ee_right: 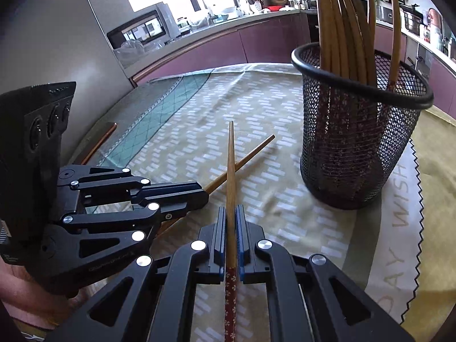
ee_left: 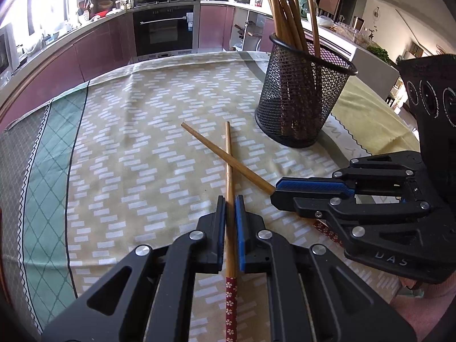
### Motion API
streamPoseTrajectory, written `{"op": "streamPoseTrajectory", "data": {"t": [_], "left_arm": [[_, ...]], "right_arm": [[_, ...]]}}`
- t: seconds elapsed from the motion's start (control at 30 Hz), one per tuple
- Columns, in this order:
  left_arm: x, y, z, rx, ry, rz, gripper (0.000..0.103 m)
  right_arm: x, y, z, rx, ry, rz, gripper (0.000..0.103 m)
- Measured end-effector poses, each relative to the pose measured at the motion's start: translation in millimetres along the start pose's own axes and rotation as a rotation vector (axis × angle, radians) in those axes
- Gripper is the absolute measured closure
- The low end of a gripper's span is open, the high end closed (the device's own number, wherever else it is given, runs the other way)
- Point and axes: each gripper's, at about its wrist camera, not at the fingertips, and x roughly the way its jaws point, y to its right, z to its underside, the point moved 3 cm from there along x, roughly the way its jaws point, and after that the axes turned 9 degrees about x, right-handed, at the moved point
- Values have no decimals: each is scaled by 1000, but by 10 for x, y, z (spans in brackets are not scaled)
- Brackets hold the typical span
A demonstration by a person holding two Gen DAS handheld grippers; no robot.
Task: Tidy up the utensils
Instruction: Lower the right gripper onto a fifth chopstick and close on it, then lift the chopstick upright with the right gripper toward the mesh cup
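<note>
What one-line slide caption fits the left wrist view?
Left gripper and right gripper each clamp a chopstick, tips crossing above the tablecloth beside the mesh holder.

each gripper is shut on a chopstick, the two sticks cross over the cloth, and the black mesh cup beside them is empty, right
Not quite: the mesh cup is not empty. The right wrist view shows it holding a bunch of chopsticks. The rest holds: the left gripper and the right gripper are each shut on a chopstick, and the two sticks cross over the cloth.
</note>
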Motion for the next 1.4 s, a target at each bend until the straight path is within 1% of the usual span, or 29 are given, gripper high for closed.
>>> {"op": "streamPoseTrajectory", "data": {"t": [0.2, 0.33, 0.57, 0.7, 0.93, 1.13, 1.4], "left_arm": [[56, 1, -48, 26, -6, 1, 93], [74, 13, -76, 34, -5, -4, 95], [45, 6, -87, 17, 4, -14, 95], [-57, -27, -107, -3, 31, -2, 95], [-324, -85, -183, -36, 105, 55, 95], [-511, -117, -243, -59, 158, 98, 95], [-674, -110, -279, -69, 200, 134, 95]], "right_arm": [[63, -39, -26, -27, -5, 21, 96], [62, -20, -22, -31, 6, 25, 97], [-46, 29, -32, -4, 43, 2, 97], [-188, 58, -57, 15, 85, -24, 97], [-438, 66, -78, 28, 153, -67, 97], [-643, 62, -85, 24, 207, -88, 97], [-780, 61, -92, 22, 248, -113, 97]]}}
